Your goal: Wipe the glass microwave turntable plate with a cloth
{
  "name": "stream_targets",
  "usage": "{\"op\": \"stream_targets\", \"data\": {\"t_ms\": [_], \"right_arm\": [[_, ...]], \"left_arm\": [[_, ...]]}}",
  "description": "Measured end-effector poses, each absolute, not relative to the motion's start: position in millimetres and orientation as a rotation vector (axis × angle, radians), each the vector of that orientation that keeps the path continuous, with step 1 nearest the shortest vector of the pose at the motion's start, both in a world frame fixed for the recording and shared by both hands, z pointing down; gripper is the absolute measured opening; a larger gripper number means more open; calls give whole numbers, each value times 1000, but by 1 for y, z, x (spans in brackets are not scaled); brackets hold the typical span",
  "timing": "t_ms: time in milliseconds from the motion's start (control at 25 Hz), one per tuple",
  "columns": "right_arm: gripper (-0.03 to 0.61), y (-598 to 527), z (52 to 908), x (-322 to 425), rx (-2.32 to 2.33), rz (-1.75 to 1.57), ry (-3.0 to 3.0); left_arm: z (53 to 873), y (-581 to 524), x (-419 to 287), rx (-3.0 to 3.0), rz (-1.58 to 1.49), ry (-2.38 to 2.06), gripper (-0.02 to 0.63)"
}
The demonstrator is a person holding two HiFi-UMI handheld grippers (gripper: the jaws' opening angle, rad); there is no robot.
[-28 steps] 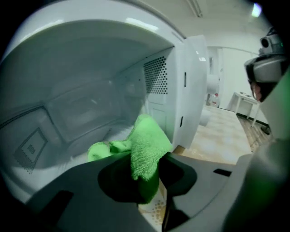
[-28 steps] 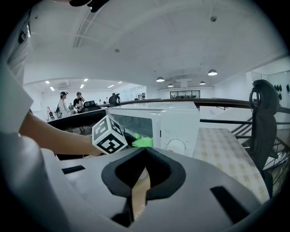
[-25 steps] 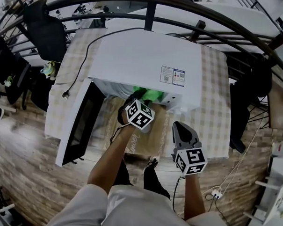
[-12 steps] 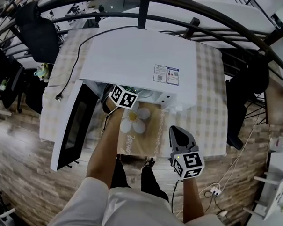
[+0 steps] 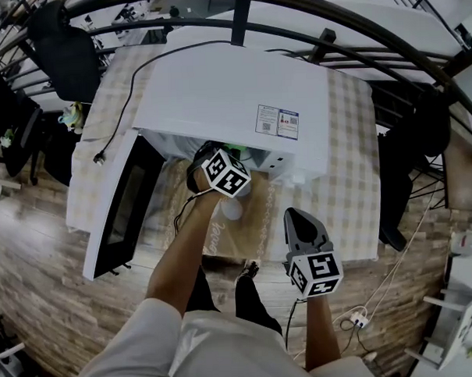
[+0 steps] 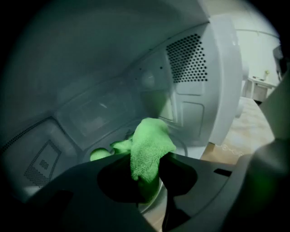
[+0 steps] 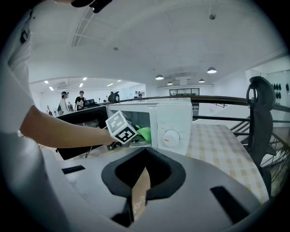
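My left gripper [image 6: 147, 165] reaches into the open white microwave [image 5: 232, 90] and is shut on a green cloth [image 6: 148, 145]. The cloth rests on the glass turntable plate [image 6: 182, 148], whose rim curves past it on the right. From the head view only this gripper's marker cube [image 5: 226, 173] shows at the oven mouth; the jaws and plate are hidden under the oven top. The right gripper view catches the cube [image 7: 121, 128] and a bit of green cloth [image 7: 144, 132] inside the cavity. My right gripper [image 5: 294, 215] hangs back over the table's front edge, shut with nothing in it.
The microwave door [image 5: 120, 212] stands swung open to the left. A tan mat [image 5: 249, 222] lies in front of the oven on a checked tablecloth [image 5: 353, 179]. A black power cable [image 5: 130, 95] trails off left. Railings run behind; an office chair [image 7: 260, 113] stands at the right.
The left gripper swung to the left side of the oven mouth, then came back toward the middle with the cloth. The right gripper has barely moved.
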State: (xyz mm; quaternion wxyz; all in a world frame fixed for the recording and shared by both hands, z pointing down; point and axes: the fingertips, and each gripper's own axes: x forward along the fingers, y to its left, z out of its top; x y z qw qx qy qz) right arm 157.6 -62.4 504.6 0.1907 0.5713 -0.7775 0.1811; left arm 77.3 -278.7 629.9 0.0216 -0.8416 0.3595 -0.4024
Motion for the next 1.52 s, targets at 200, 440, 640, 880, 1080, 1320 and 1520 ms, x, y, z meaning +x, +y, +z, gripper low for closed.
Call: {"op": "stream_targets", "data": {"t_ms": [200, 440, 640, 880, 1080, 1320, 1520], "right_arm": [[12, -65, 499, 157, 1580, 488, -2217], [12, -75, 478, 152, 1530, 423, -2299], [12, -80, 461, 155, 1488, 389, -2369], [12, -90, 422, 170, 1497, 270, -2379], [12, -99, 373, 176, 1574, 106, -2325], [11, -111, 307, 152, 1616, -139, -2326], [12, -117, 262, 122, 1601, -251, -2362]], "left_arm": [[632, -260, 71, -2595, -1262, 1135, 132], [632, -242, 17, -2532, -1378, 1272, 132], [627, -200, 31, -2641, -1369, 1192, 132], [584, -150, 51, -2843, -1143, 1177, 132], [508, -122, 29, -2962, -836, 1170, 132], [382, -139, -19, -2887, -464, 1181, 132], [306, -155, -58, -2769, -289, 1263, 132]]}}
